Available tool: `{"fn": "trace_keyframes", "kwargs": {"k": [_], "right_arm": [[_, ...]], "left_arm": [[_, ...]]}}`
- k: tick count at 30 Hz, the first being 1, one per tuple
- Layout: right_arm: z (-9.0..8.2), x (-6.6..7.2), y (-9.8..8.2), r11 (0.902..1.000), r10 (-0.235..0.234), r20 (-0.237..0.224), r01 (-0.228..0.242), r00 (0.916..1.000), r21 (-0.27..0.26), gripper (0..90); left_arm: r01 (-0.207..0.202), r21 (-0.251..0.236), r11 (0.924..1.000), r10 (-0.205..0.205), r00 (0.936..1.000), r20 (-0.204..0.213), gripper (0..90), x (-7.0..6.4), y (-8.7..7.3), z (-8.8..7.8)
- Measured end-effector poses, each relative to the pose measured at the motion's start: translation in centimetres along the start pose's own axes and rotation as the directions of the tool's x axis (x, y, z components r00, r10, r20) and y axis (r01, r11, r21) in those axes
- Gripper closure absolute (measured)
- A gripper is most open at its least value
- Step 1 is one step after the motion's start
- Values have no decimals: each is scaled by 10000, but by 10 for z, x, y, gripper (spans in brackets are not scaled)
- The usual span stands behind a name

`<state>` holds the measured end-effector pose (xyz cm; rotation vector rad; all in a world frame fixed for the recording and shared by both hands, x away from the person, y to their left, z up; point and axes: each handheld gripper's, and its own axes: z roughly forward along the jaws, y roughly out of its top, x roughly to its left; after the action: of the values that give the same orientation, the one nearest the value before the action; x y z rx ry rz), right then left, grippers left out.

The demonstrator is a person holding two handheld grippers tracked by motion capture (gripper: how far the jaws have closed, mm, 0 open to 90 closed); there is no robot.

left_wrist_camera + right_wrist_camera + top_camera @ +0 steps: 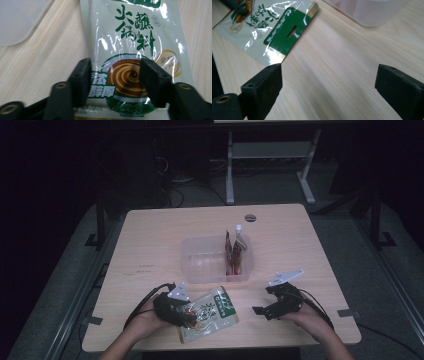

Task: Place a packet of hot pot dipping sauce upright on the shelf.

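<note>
A white and green sauce packet (215, 312) lies flat near the table's front edge, with a brown swirl printed on it (135, 30). My left gripper (187, 317) rests over the packet's lower left end. In the left gripper view its jaws (115, 67) stand apart. One jaw is at the packet's edge and the other lies over its print. My right gripper (262, 300) sits to the right of the packet, open and wide (329, 72), with bare wood between its jaws. The packet's green hang-hole end (287, 27) points toward it.
A clear plastic container (200, 242) stands mid-table behind the packet. Its right compartment holds red sachets (232, 257) and a white-capped bottle (239, 227). A small dark disc (250, 217) lies near the far edge. Table legs and cables stand on the dark floor beyond.
</note>
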<state>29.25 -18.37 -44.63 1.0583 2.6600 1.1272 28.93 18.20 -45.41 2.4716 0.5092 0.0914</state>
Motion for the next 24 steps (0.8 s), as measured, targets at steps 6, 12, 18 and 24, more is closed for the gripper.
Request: {"fn": "trace_keyframes", "kwargs": {"k": [6, 12, 18, 24], "right_arm": [[1, 0, 1, 9998, 81, -472, -73, 9989, 177, 70], [1, 0, 0, 9996, 198, -558, -186, 9982, 223, 70], [0, -5, 0, 9979, 631, -805, -617, 9948, 197, 54], [0, -5, 0, 9982, 595, -781, -587, 9952, 119, 120]], "left_arm": [[-45, 81, 10000, 45, 10000, 5, 675, 2, -1, -3], [260, 2, 9997, -260, 9995, 163, 834, 4, 0, -4], [532, -248, 9983, -520, 9976, 459, 893, 7, -3, -7], [658, -729, 9952, -620, 9967, 532, 898, 7, -4, -12]]}}
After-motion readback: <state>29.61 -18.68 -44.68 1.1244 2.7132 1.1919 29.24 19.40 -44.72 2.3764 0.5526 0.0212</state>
